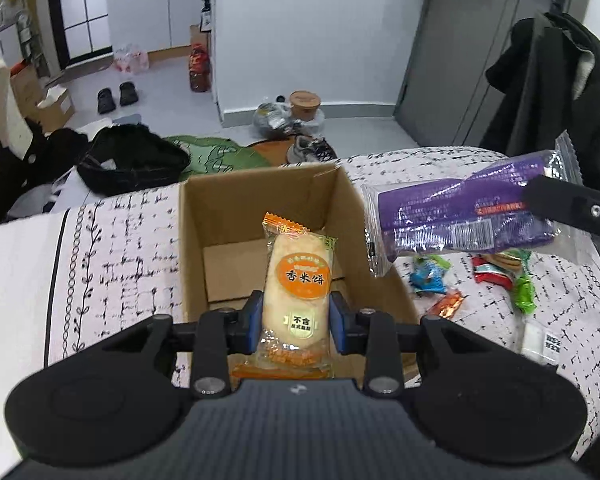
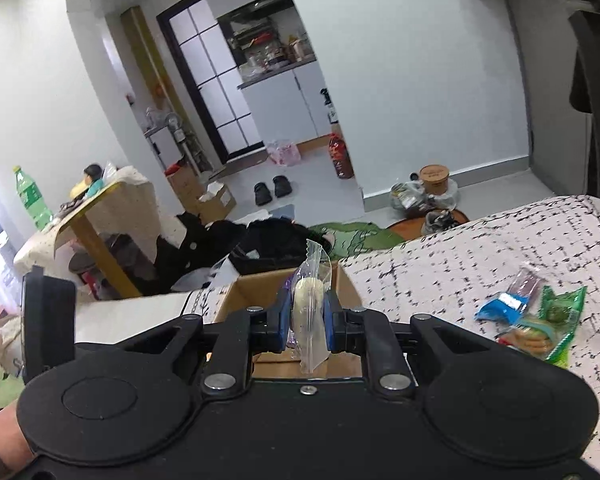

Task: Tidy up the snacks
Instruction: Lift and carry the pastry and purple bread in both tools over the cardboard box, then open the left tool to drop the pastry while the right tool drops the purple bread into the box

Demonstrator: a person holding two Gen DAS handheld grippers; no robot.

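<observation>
Snacks fill both of my claws: the left claw [image 1: 296,322] is clenched on a rice cracker packet [image 1: 298,280], pale cake under clear film with an orange round label, held upright over the open cardboard box [image 1: 256,200] on the bed [image 1: 112,240]. My right claw [image 2: 305,322] is clamped on the tail of a purple-wrapped packet [image 1: 460,216], which hangs just beside the box's right wall, above the bedspread. To finish this drop well, I judge I should lower the cracker toward the box floor before letting go, so it lies flat, then swing the purple packet in over the rim without brushing the wall. More loose snacks [image 2: 532,316], blue, red and green wrappers, lie scattered on the bed to the right.
</observation>
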